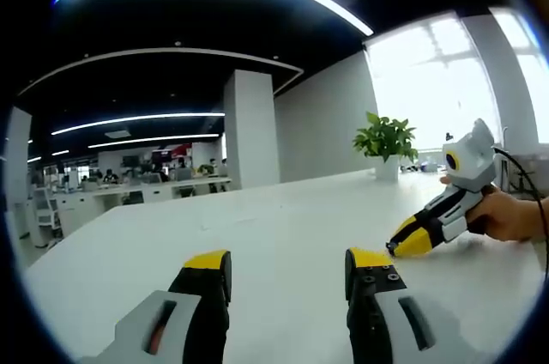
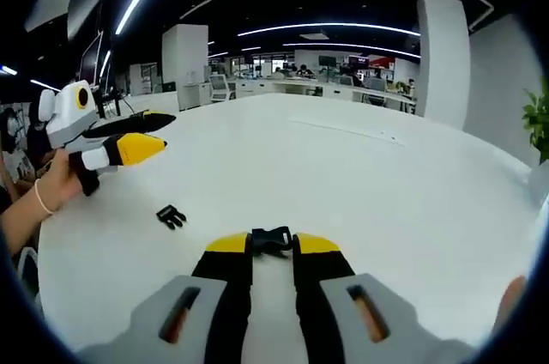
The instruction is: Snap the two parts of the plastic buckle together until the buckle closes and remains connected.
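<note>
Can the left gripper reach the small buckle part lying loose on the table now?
Probably yes: the left gripper is open above the white table, and nothing lies between it and the loose buckle part.

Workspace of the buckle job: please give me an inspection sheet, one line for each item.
Surface: large white table, bare apart from the buckle parts.
Job's things: one black buckle part between the right gripper's fingers; second buckle part lying loose on the table, apart from the first.
Clutter: nothing seen.
Grippers: right gripper closed on the first buckle part; left gripper held above the table, open, holding nothing.
Cables: a dark cable running from the right gripper.
Surroundings: open office with desks and people far behind, white pillar, potted plant near bright windows.
</note>
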A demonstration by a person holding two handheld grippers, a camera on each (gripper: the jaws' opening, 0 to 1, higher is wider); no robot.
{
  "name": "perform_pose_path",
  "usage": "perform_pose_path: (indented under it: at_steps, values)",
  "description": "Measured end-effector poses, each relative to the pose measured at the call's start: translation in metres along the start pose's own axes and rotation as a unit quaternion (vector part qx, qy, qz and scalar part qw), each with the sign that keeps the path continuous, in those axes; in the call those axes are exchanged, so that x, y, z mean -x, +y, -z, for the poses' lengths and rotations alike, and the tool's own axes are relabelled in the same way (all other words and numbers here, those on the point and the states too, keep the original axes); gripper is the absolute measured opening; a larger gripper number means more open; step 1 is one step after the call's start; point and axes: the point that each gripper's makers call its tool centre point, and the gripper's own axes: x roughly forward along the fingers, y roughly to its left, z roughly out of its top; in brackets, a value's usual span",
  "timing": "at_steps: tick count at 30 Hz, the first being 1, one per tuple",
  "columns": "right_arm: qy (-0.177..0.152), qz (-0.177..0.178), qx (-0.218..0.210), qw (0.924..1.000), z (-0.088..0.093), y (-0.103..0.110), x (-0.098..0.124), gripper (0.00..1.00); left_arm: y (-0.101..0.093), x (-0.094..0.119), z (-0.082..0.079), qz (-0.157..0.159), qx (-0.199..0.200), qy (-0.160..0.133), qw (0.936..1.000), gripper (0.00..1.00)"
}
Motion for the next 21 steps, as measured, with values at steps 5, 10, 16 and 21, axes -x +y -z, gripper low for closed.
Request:
perform_pose_path:
  at_steps: [5,10,16,21]
  values:
    - [0.003,0.002,-0.010,0.9999,0.0045,0.0006,0.0034,0.18,-0.0016,0.0004,0.0008,0.002,-0.001,0.002,1.0000,0.54]
    - [0.003,0.003,-0.012,0.9999,0.0050,0.0030,0.0046,0.18,-0.0031,-0.0008,0.0020,0.005,-0.004,0.006,1.0000,0.54]
    - [0.003,0.012,-0.007,0.9999,0.0057,0.0073,0.0080,0.18,-0.0026,-0.0014,0.0019,0.005,-0.007,0.007,0.9999,0.54]
    - [0.001,0.017,-0.002,0.9998,0.0053,0.0091,0.0098,0.18,-0.0027,-0.0008,0.0020,0.004,-0.008,0.007,0.9999,0.54]
